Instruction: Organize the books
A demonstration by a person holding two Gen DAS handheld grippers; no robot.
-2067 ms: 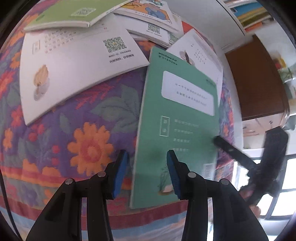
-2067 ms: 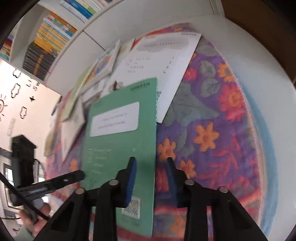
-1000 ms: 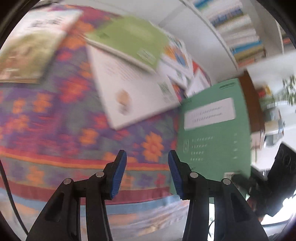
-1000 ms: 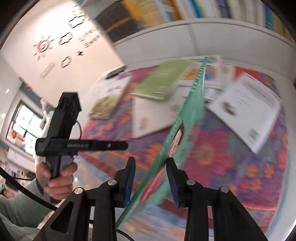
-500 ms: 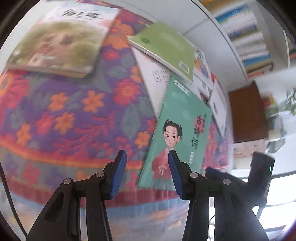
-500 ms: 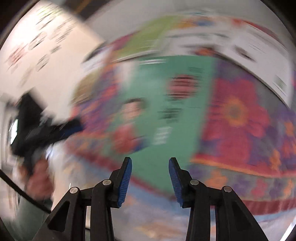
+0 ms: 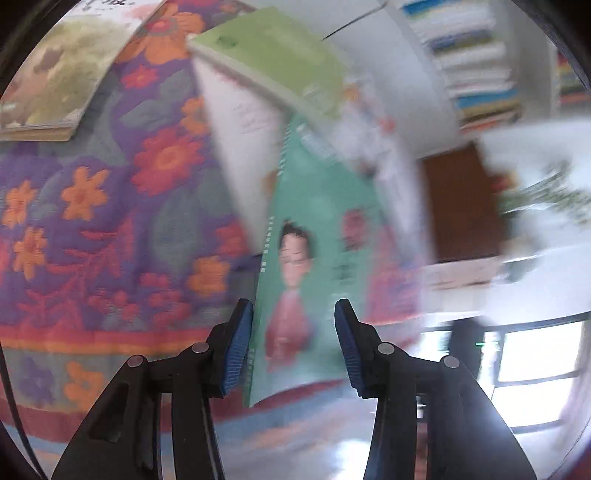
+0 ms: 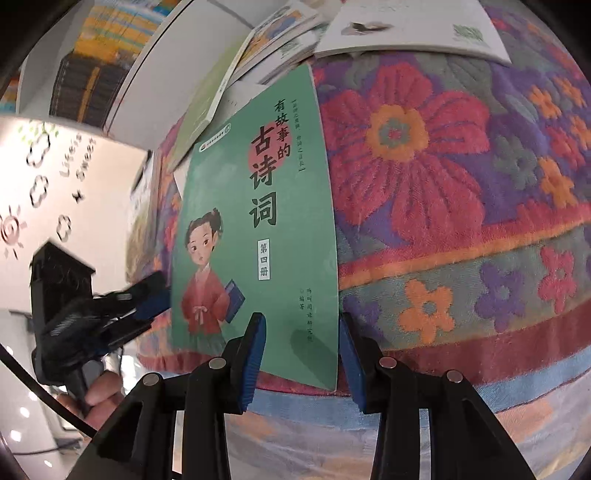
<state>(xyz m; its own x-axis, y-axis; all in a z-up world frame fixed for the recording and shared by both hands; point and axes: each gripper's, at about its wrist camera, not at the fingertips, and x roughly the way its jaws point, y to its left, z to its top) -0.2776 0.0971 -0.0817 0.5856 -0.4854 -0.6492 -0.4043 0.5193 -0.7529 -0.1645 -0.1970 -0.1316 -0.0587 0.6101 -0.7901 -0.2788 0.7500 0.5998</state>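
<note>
A green book (image 8: pixel 258 221) with a girl in a red robe on its cover lies face up on the flowered cloth (image 8: pixel 443 184), its lower end at the table's front edge. My right gripper (image 8: pixel 301 321) hovers open over the book's lower right corner, one finger above the cover and the other just past the right edge. In the blurred left wrist view the green book (image 7: pixel 314 229) shows between the fingers of my left gripper (image 7: pixel 293 310), which stands open. From the right wrist view, the left gripper (image 8: pixel 147 291) points at the book's left edge; whether it touches is unclear.
Further back lie a brownish picture book (image 7: pixel 55 74), a light green book (image 7: pixel 273 55) on a white one (image 7: pixel 243 122), and another white book (image 8: pixel 406 29). A full bookshelf (image 7: pixel 476 66) and a brown cabinet (image 7: pixel 461 203) stand behind. A hand (image 8: pixel 99 391) holds the left gripper.
The green book, edge-on between the right fingers a second ago, now lies cover up on the cloth. Both grippers have sunk, and the left one now faces the book.
</note>
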